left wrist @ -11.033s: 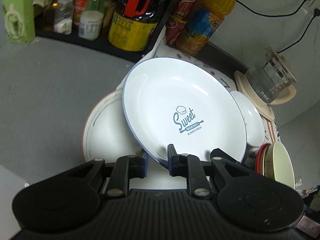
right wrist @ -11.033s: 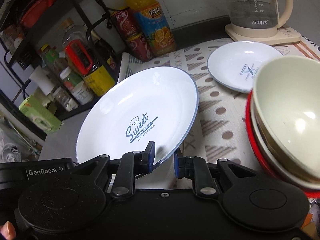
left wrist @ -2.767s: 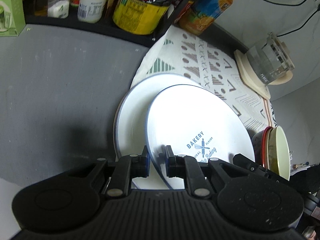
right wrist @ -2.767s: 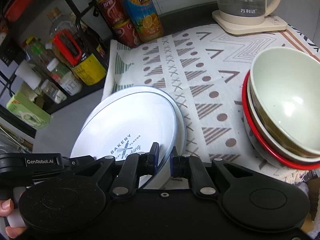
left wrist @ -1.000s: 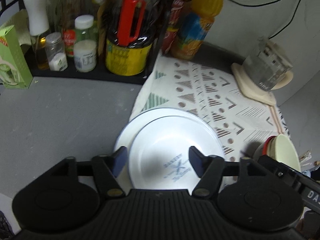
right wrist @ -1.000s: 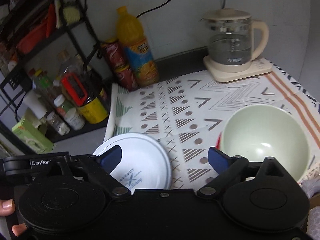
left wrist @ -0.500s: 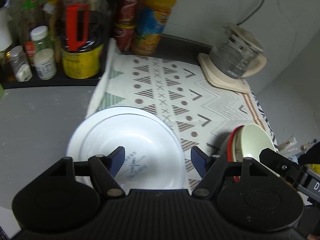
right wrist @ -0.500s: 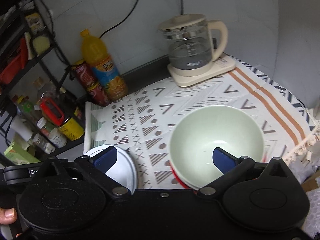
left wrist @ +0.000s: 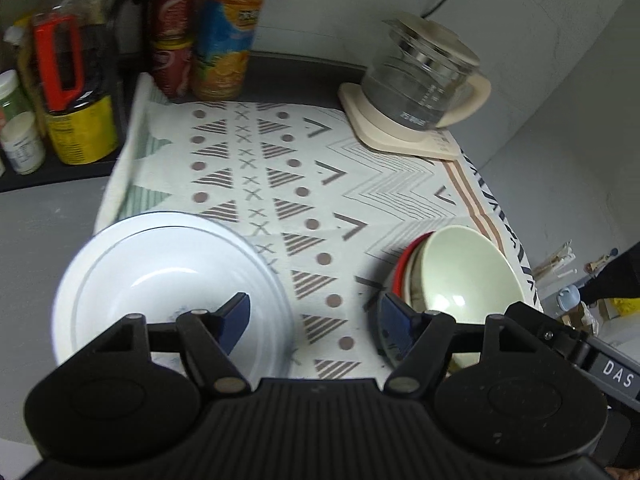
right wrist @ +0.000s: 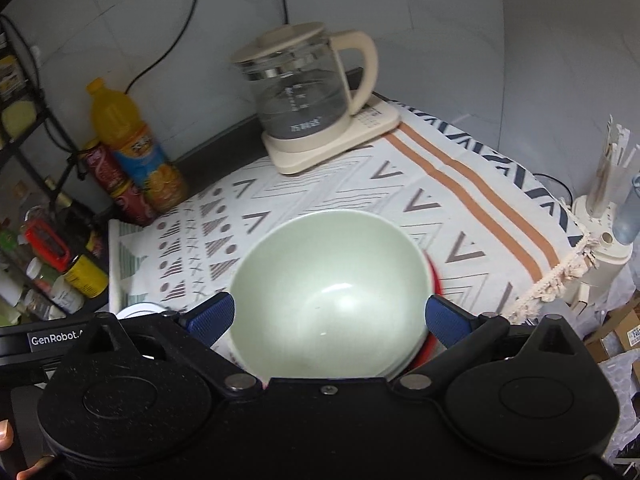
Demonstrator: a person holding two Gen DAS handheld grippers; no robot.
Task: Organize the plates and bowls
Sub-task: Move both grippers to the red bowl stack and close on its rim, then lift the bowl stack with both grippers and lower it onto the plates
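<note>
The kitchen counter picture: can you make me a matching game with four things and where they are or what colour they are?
Things:
1. white plates
2. pale green bowl
3. glass kettle
4. orange juice bottle

Clues:
A. on a cream base at the back
B. nested on top of a red bowl
C. beside red cans
D. stacked at the cloth's left edge

Pairs: 1-D, 2-B, 3-A, 4-C

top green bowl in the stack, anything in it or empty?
Empty. The right wrist view looks straight into the green bowl: bare glazed inside, only light glare at the bottom. It sits nested in the red-rimmed bowl below.
</note>
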